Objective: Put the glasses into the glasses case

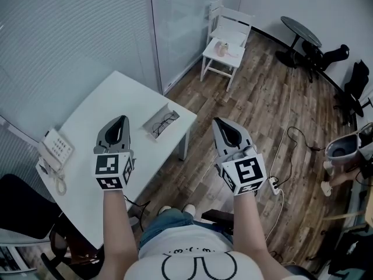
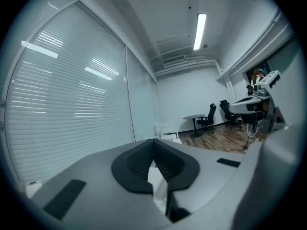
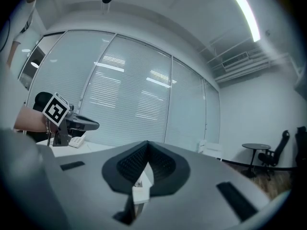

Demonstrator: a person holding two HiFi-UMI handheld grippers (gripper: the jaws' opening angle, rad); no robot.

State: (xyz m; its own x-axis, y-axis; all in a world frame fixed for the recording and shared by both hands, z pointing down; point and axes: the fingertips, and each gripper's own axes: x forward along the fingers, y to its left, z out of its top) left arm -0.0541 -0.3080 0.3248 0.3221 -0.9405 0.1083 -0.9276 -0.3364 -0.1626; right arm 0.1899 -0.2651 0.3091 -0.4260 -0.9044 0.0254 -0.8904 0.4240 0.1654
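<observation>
Both the left claw and the right claw are closed and empty, held level above the tabletop. The glasses appear to lie inside the open glasses case at the tabletop's edge. Their long axis runs diagonally, and the left claw is nearer.

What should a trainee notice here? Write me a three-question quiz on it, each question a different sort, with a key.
1. True or false: the left gripper and the right gripper are both shut and empty.
2. Where do the glasses lie? A: on the white chair. B: in the open case on the table. C: on the floor.
3. Fill in: at the table's left end in the head view sits a ____.
Key: 1 true; 2 B; 3 telephone.
</observation>
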